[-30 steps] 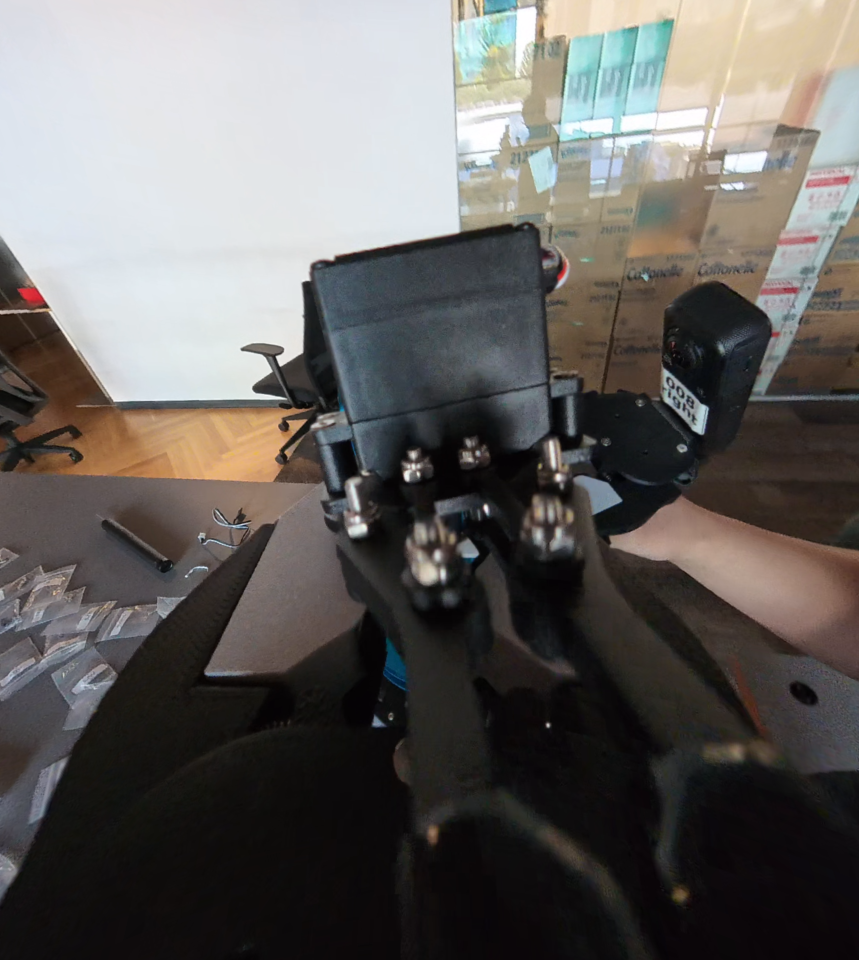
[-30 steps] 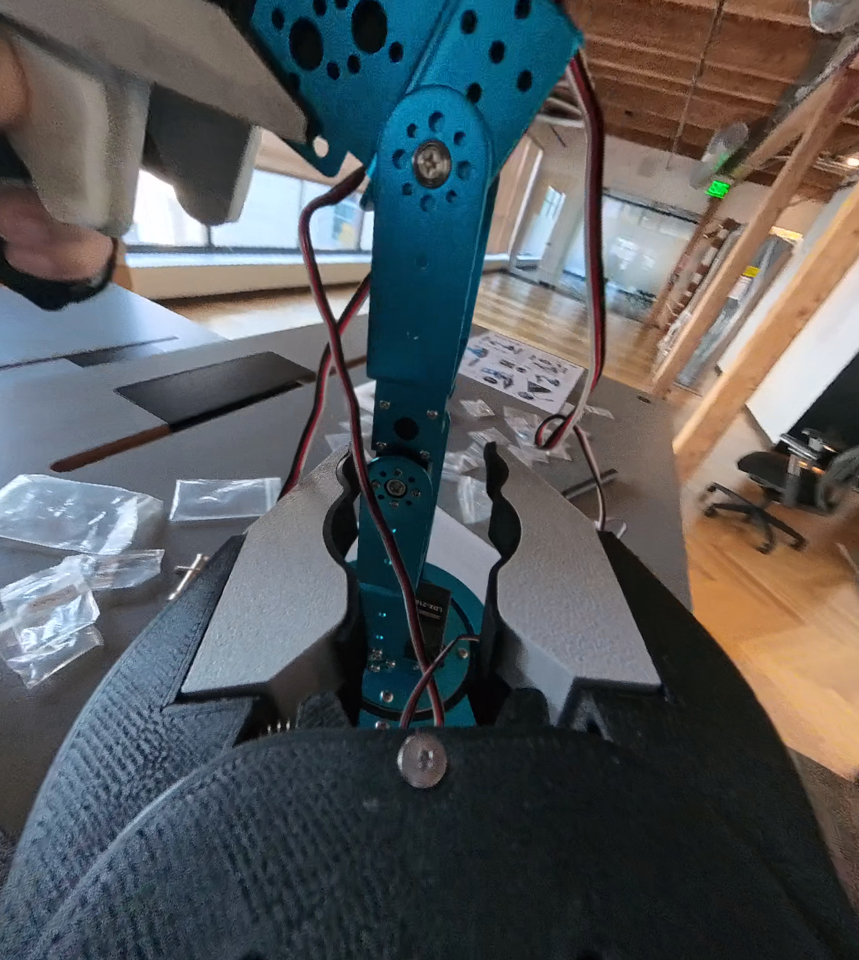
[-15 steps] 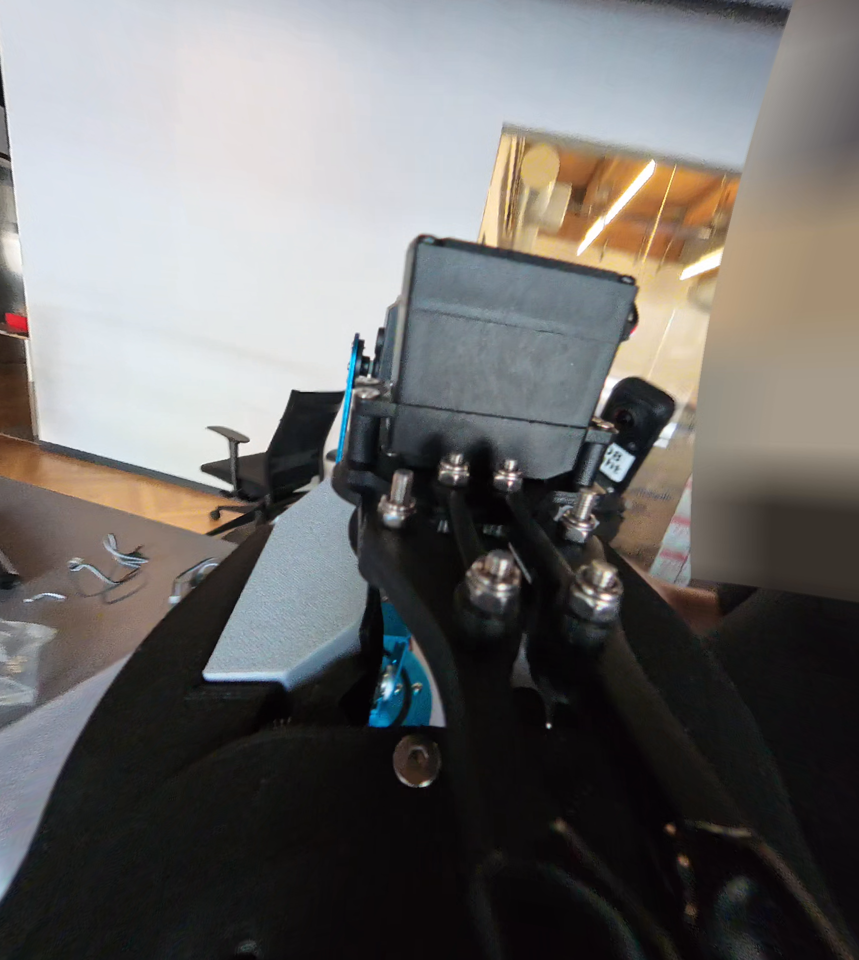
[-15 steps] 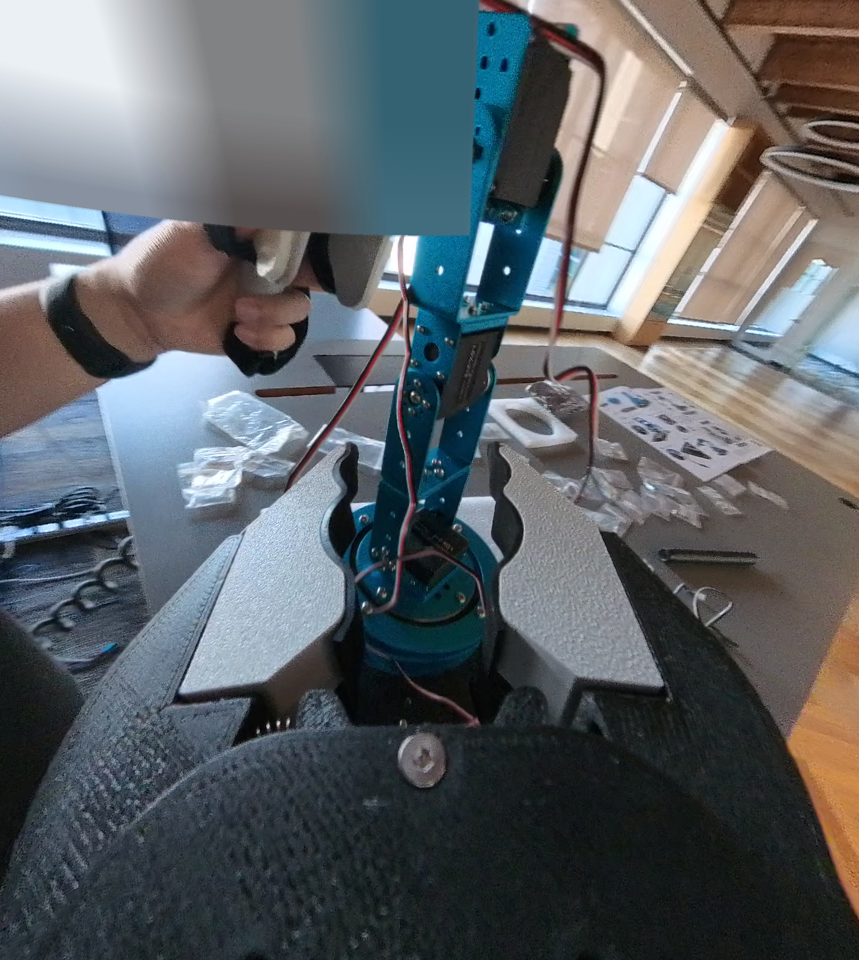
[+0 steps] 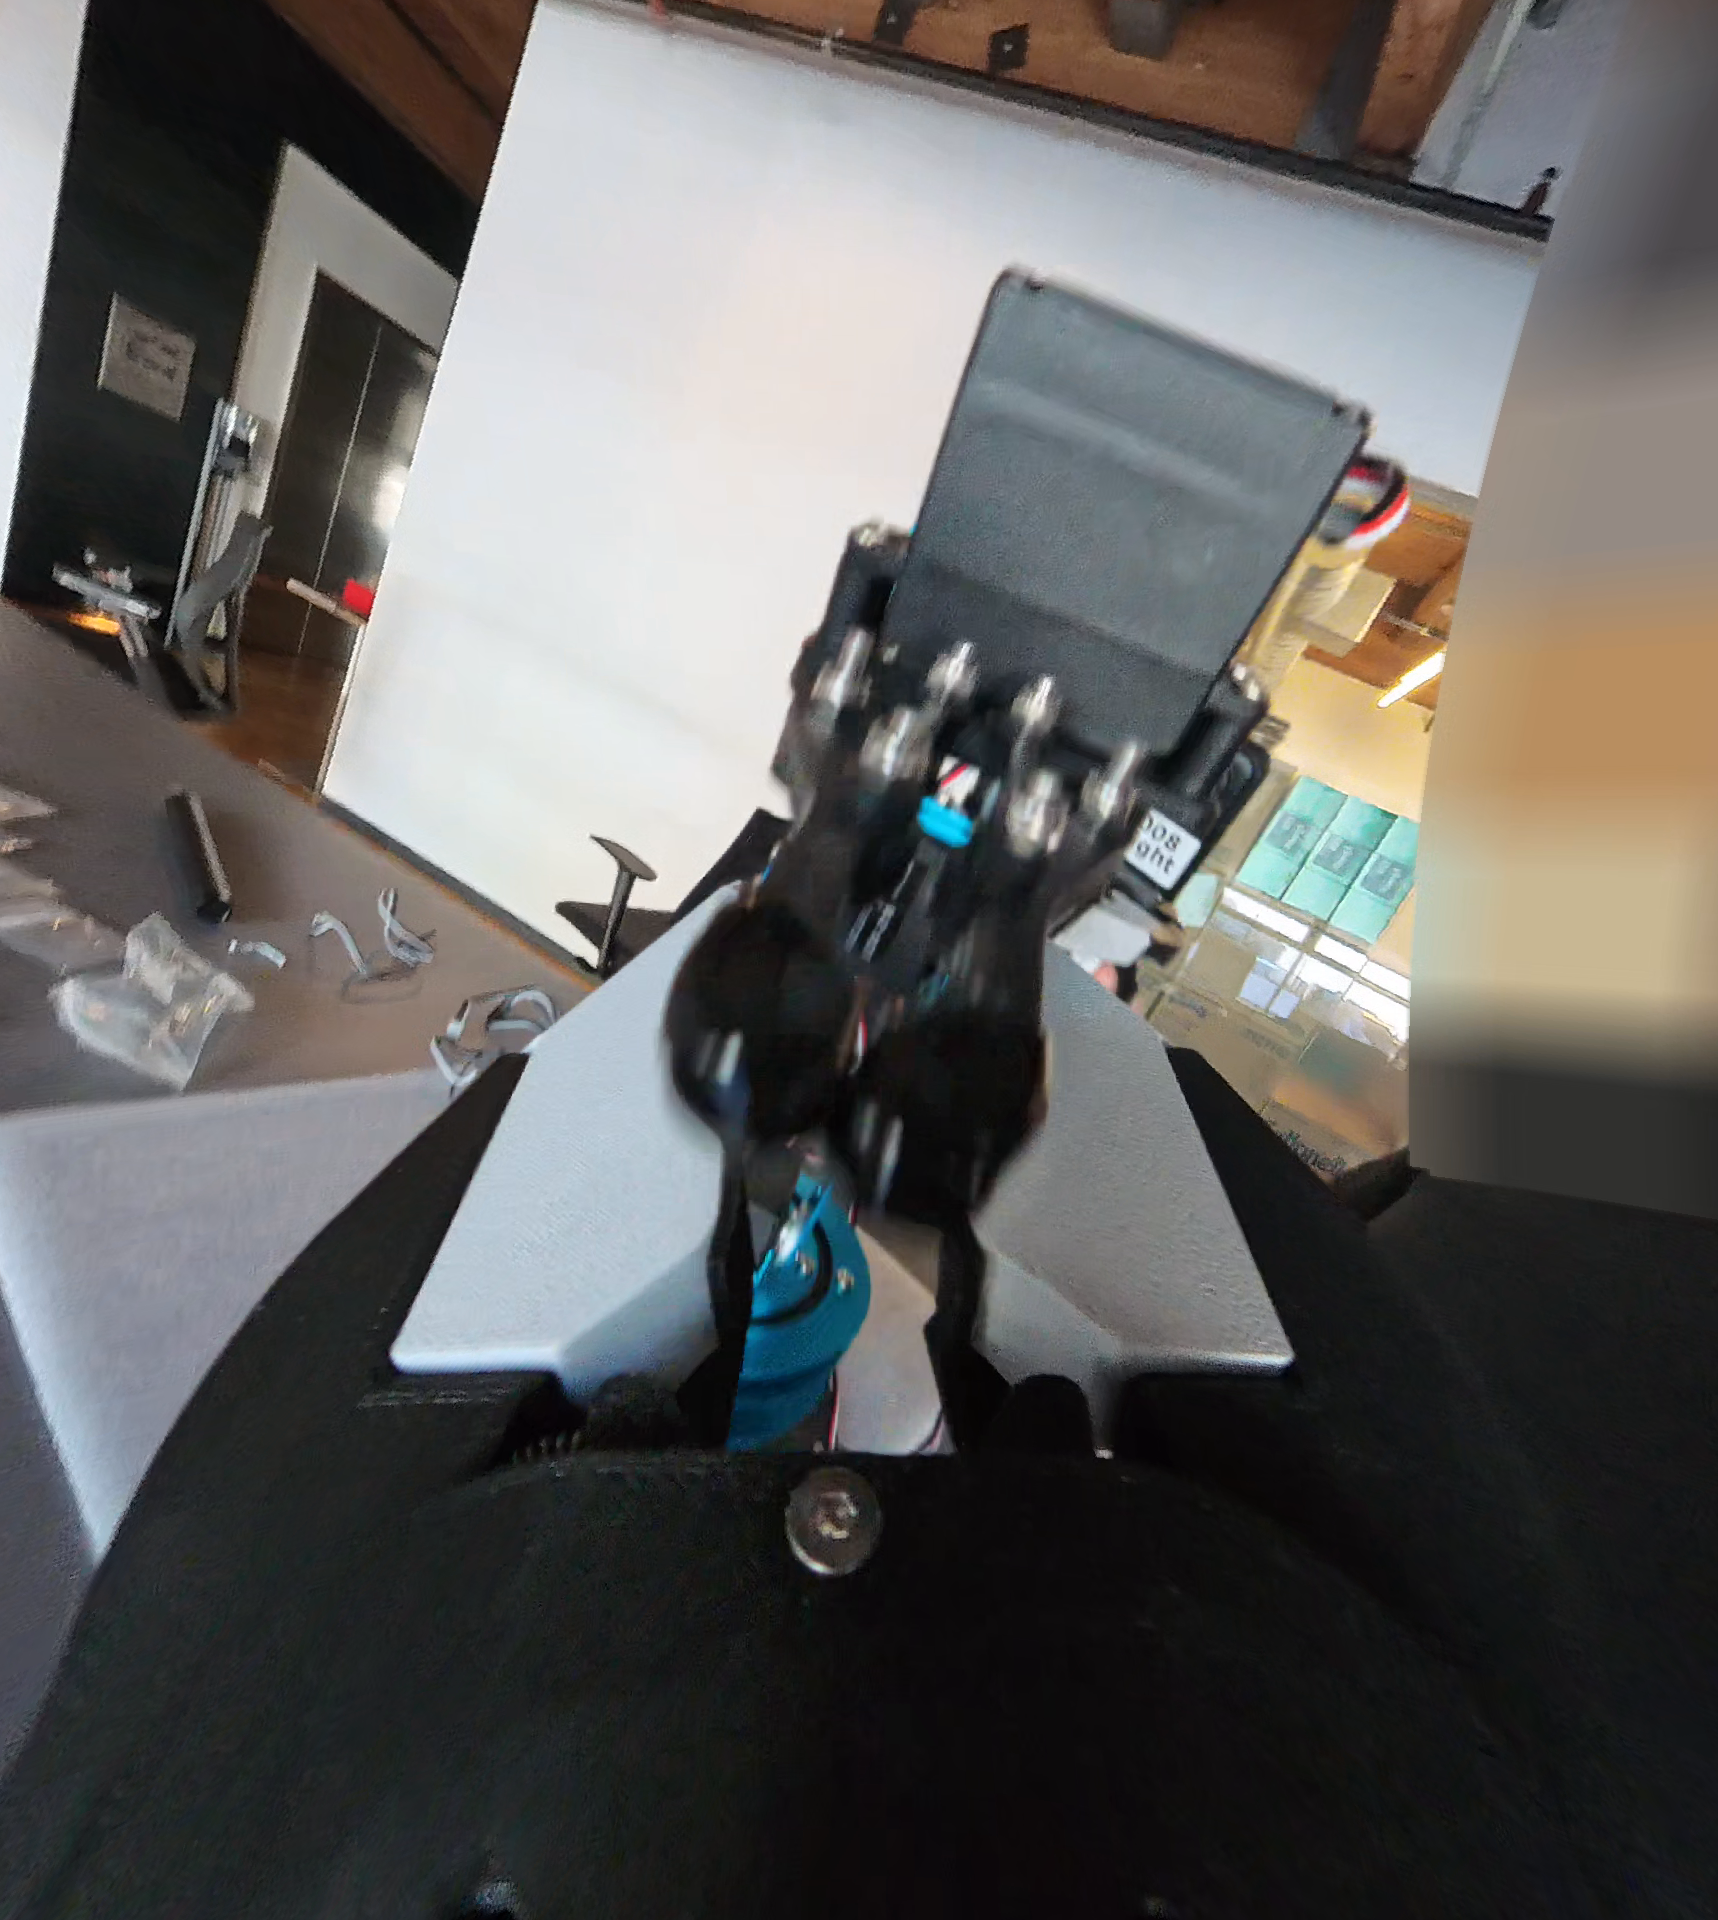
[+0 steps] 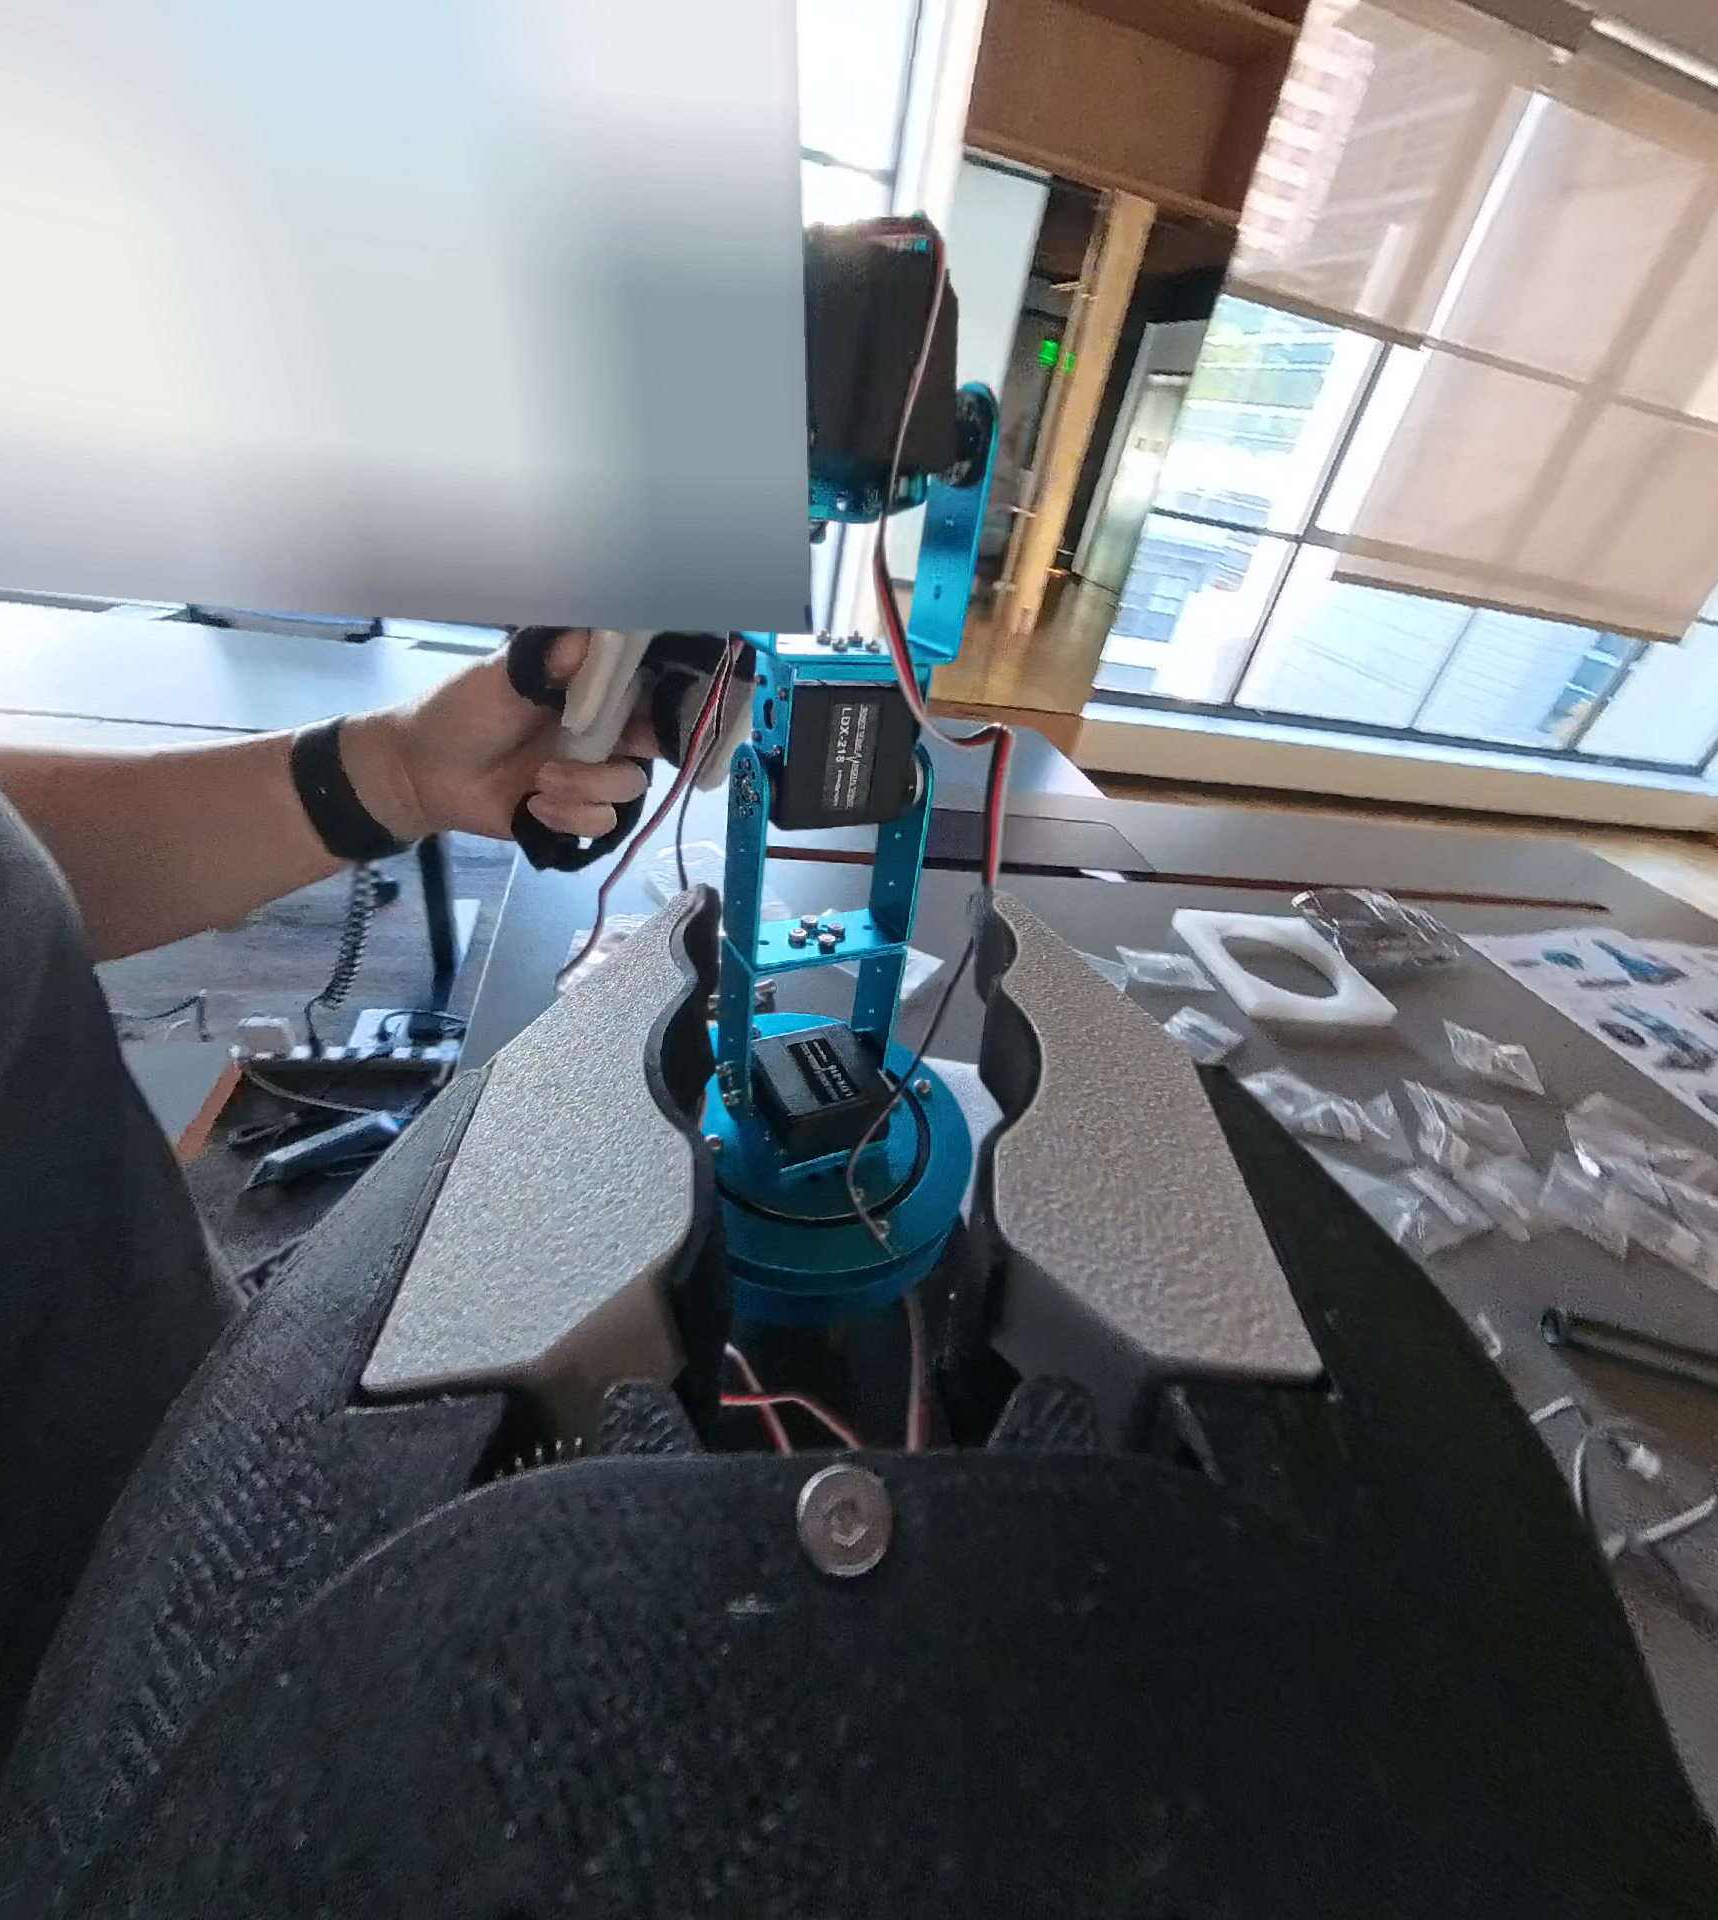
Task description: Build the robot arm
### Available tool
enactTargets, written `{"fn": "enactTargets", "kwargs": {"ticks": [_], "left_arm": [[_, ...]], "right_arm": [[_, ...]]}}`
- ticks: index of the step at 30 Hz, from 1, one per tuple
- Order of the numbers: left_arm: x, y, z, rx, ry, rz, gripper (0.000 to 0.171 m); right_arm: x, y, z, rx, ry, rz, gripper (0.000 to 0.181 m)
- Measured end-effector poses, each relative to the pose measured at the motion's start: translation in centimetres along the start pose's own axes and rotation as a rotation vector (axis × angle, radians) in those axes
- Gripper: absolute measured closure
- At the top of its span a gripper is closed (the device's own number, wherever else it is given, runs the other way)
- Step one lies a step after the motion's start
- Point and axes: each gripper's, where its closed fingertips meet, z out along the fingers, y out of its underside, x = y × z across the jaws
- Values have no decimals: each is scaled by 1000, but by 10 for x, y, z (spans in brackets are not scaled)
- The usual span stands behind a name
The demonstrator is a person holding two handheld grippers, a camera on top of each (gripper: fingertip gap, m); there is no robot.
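A small blue metal robot arm (image 6: 813, 831) with black servos stands on the dark table (image 6: 1094, 883). My right gripper (image 6: 844, 914) is shut on its round blue base (image 6: 834, 1195), with one grey finger on each side. My left gripper (image 5: 886, 935) is shut on the arm's black claw (image 5: 865, 1039) at the top end, below a black servo (image 5: 1115, 520). A blue part (image 5: 798, 1309) shows low between its fingers. In the right wrist view a hand (image 6: 481, 758) holds the left gripper's handle beside the upper arm; its fingers are hidden there.
Several small clear plastic bags (image 6: 1457, 1143) lie on the table, with a white foam frame (image 6: 1281, 966), a printed sheet (image 6: 1686, 1008), a black rod (image 5: 195, 852) and loose wires (image 5: 377, 935). A power strip (image 6: 356, 1039) lies on the floor, and an office chair (image 5: 616, 883) stands beyond the table. The left gripper's tips are roughly 15 centimetres from the right gripper's.
Both grippers keep their hold. The left wrist view has tilted upward and swung right. The right wrist view has swung around the arm, which now stands more upright.
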Motion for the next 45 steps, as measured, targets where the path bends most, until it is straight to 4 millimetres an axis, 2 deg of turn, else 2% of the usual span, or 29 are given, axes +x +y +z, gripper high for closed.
{"fn": "enactTargets", "kwargs": {"ticks": [3, 5, 7, 10, 12, 16, 18, 20, 23, 25, 28, 30, 32, 34, 37, 40, 42, 45], "left_arm": [[-6, 13, -18, 6, -115, -25, 135], [1, 22, -21, -3, -192, -41, 131], [11, 28, -16, -16, -269, -25, 124], [22, 30, 3, -1, -424, 3, 108], [31, 29, 18, 37, -556, 22, 94], [56, 5, 38, 221, -858, 226, 95], [54, 1, 45, 185, -1016, 317, 91], [47, 6, 53, 121, -1111, 329, 93], [40, 14, 59, 96, -1159, 337, 115], [33, 20, 58, 93, -1191, 342, 116], [29, 18, 58, 161, -1184, 331, 122], [25, 14, 57, 197, -1183, 321, 134], [17, 17, 55, 174, -1215, 289, 135], [13, 18, 55, 159, -1247, 302, 133], [7, 20, 55, 156, -1271, 314, 146], [6, 19, 56, 198, -1247, 294, 146], [7, 19, 56, 238, -1225, 265, 145], [7, 18, 56, 264, -1211, 246, 144]], "right_arm": [[17, 4, -3, -3, -100, -11, 135], [33, 7, -5, 2, -176, 54, 134], [51, 7, -9, 6, -208, 79, 137], [60, 4, -17, 43, -209, -120, 147], [55, 0, -22, 105, -209, -286, 149], [33, -4, -29, 239, -265, -440, 155], [28, -5, -23, 256, -308, -481, 157], [28, -18, -18, 293, -407, -447, 157], [41, -28, 6, 255, -626, -252, 153], [44, -26, 23, 193, -849, -75, 139], [55, -27, 50, 126, -1108, 136, 140], [60, -21, 80, 44, -1180, 191, 138], [50, -18, 98, 17, -1292, 221, 136], [33, -13, 103, -30, -1438, 242, 134], [15, -11, 99, -66, -1635, 261, 134], [8, -16, 93, -60, -1780, 248, 149], [5, -16, 95, -46, -1817, 185, 156], [1, -6, 96, -78, -1837, 100, 147]]}}
